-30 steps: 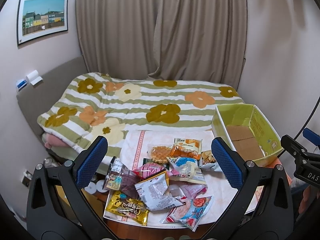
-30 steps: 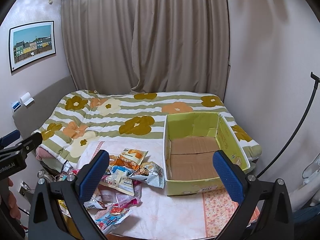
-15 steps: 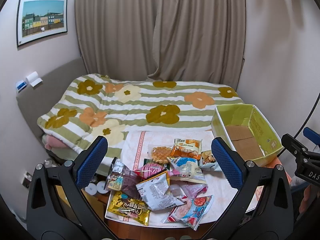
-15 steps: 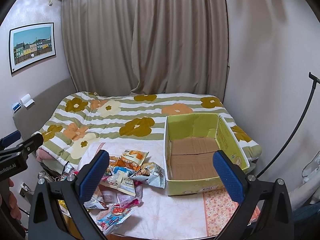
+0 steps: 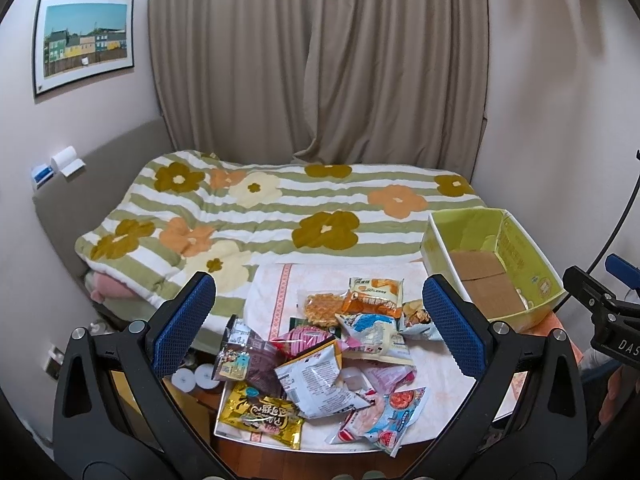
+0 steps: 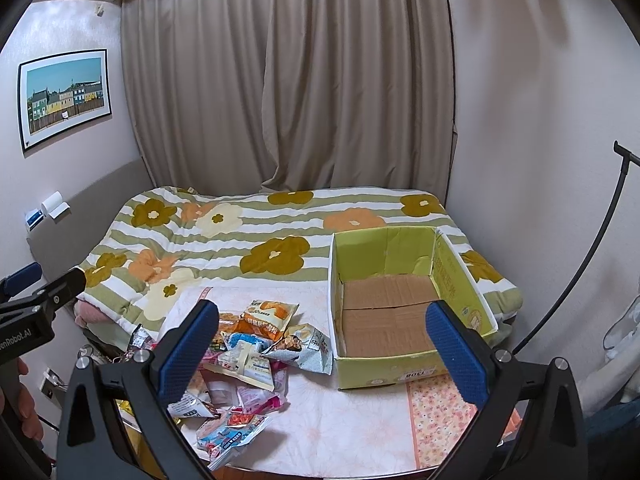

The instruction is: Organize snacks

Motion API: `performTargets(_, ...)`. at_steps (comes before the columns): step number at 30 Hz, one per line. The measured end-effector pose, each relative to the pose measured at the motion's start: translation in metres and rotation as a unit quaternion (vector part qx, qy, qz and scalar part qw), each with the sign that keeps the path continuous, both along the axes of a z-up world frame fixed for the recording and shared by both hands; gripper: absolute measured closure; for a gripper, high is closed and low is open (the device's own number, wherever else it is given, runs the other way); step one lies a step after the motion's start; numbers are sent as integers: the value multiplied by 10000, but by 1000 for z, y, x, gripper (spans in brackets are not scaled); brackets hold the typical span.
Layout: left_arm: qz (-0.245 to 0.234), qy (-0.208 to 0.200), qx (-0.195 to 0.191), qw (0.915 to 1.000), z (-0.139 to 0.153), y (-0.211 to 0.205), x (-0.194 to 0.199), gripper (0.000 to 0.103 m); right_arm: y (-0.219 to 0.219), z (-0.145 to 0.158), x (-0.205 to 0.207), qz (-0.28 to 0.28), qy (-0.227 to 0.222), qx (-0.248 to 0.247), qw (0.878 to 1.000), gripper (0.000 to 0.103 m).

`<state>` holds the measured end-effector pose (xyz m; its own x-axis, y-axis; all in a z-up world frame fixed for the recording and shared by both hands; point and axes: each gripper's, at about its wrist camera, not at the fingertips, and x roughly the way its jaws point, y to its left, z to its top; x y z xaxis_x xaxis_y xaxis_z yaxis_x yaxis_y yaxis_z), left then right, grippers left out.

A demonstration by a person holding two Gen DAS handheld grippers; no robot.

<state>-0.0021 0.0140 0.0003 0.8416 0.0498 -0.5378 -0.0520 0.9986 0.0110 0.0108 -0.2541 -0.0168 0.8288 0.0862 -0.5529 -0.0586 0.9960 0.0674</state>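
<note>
A heap of several snack packets (image 5: 328,352) lies on the cloth-covered table (image 5: 276,280); among them are a gold packet (image 5: 262,414), a silver packet (image 5: 316,380) and an orange packet (image 5: 374,298). An open green cardboard box (image 5: 516,264) stands empty to the right of the heap. My left gripper (image 5: 318,328) hovers open above the heap, holding nothing. In the right wrist view the heap (image 6: 248,356) lies left of the box (image 6: 404,300). My right gripper (image 6: 322,354) is open and empty, raised over the table in front of the box.
Beyond the table is a bed with a flowered, striped quilt (image 5: 280,212); curtains (image 5: 320,64) hang behind it. A wall runs close on the right, with a black cable (image 6: 592,248) arcing along it. A framed picture (image 5: 84,44) hangs on the left wall.
Both grippers have drifted very slightly, so the table and box sit a touch differently in each view. Nothing was picked up or let go.
</note>
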Motion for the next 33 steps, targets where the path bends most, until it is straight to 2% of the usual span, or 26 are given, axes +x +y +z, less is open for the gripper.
performTargets(4, 20, 230, -120, 9997, -6, 12, 5, 0, 1, -1, 10, 99, 191, 173, 9996, 0)
performTargets(6, -16, 484, -143, 9987, -16, 19, 11, 0, 2, -9, 21, 204, 377, 355, 9985, 0)
performTargets(10, -101, 988, -349, 9944, -45, 31, 22, 0, 6, -38, 38, 395, 759, 702, 9939, 0)
performTargets(13, -153, 1396, -621, 9881, -76, 42, 30, 0, 14, -66, 51, 509, 1105, 961, 9879, 0)
performTargets(17, -159, 1821, -951, 9785, -119, 47, 42, 0, 23, -111, 69, 760, 1554, 1337, 9758, 0)
performTargets(20, -162, 2067, -1157, 9714, -146, 43, 51, 0, 36, -144, 91, 939, 1973, 1670, 9614, 0)
performTargets(22, -154, 2215, -1151, 9682, -162, 38, 58, 0, 42, -161, 104, 1036, 2163, 1800, 9540, 0)
performTargets(28, 154, 2686, -1362, 9535, -214, 30, 79, 5, 69, -217, 143, 1331, 2797, 1932, 9310, 0)
performTargets(33, 407, 2933, -1408, 9447, -240, 27, 90, 8, 77, -240, 163, 1430, 3014, 2049, 9202, 0)
